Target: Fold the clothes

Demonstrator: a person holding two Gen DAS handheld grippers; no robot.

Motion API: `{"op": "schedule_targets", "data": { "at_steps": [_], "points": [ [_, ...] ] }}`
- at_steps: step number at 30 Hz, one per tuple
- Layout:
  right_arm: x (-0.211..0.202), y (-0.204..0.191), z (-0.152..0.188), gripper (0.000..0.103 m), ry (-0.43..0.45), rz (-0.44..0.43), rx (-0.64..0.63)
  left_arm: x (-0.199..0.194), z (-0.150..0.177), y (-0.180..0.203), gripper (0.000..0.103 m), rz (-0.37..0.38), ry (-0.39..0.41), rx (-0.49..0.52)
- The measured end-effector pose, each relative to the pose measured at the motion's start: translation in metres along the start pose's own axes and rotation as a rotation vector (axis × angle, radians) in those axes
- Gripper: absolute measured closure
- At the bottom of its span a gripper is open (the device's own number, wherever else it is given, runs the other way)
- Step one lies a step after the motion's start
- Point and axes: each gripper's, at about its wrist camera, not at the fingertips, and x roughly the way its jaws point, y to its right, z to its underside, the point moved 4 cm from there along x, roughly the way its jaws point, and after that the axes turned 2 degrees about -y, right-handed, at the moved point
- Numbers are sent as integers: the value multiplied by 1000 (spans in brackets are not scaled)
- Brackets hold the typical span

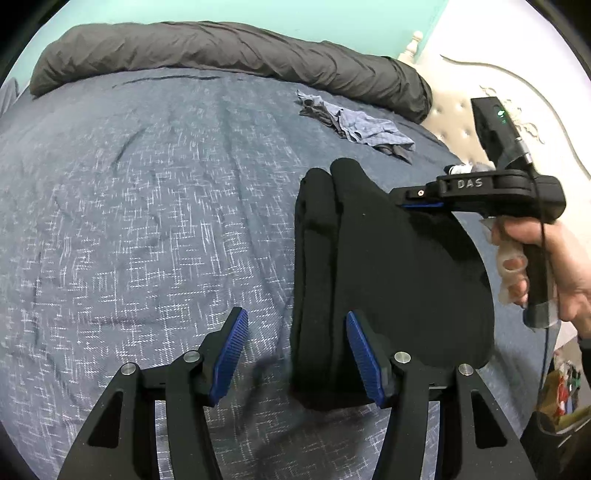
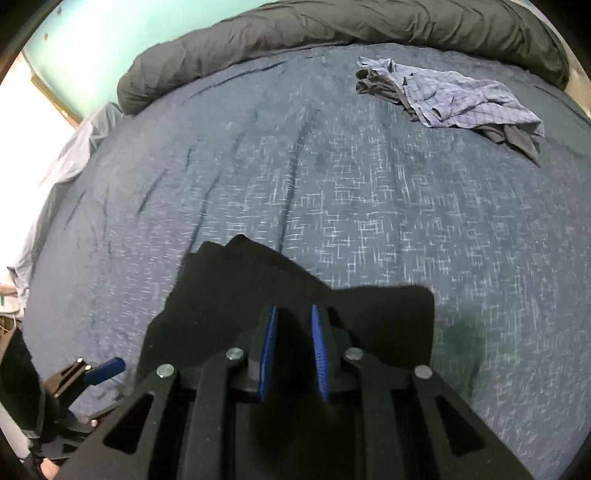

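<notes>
Blue ribbed pads line both grippers, set into matte black plastic arms with silver pivot pins. The left gripper point(image 1: 295, 354) hangs with its jaws spread wide over the bed, one pad above bare quilt and the other over the near edge of the black garment point(image 1: 388, 266); nothing sits between them. The right gripper point(image 2: 293, 350) has its pads drawn close with only a narrow gap, low over the same dark cloth; whether a fold is actually pinched there I cannot tell, the fabric being too black to read. Seen from the left side, that right tool reaches in over the garment's far edge, a bare hand point(image 1: 546, 266) wrapped round its handle.

The garment lies folded into a thick, soft-looking slab with layered rounded edges along one side, resting toward the near right part of the bed. Under it spreads a navy quilt point(image 1: 147, 221) flecked with pale crosshatch stitching, creased in long shallow lines. Further back, well apart from the black piece, a crumpled blue checked shirt point(image 2: 465, 103) sits tangled with something dark grey. A rolled charcoal duvet point(image 1: 221, 51) runs along the far edge. Behind it is a turquoise wall point(image 1: 258, 11), and to the right a cream tufted headboard point(image 1: 461, 107) with carved trim.
</notes>
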Motion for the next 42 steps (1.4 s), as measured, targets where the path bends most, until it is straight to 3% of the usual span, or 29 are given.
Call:
{"op": "schedule_targets", "data": {
  "at_steps": [9,17,22,31,37,41,42],
  "points": [
    [-50,17,38,86,70,-31,35,-12,0,2,43,-20,47,-36],
    [-103,33,76,86,146,-69,78,-21,5,30,43,-11,75,22],
    [-87,29,95,86,126,-40,75,4,14,41,43,-23,8,71],
    [-58,22,131,86,90,13,70,27,22,26,34,-5,-58,0],
    [-67,-2,132,86,127,3,7,11,11,31,34,-5,-3,3],
    [-78,-22,129,86,161,-10,-43,11,13,25,34,20,-22,-27],
    [-69,-22,131,86,134,0,-48,11,13,23,34,27,-27,-35]
  ]
}}
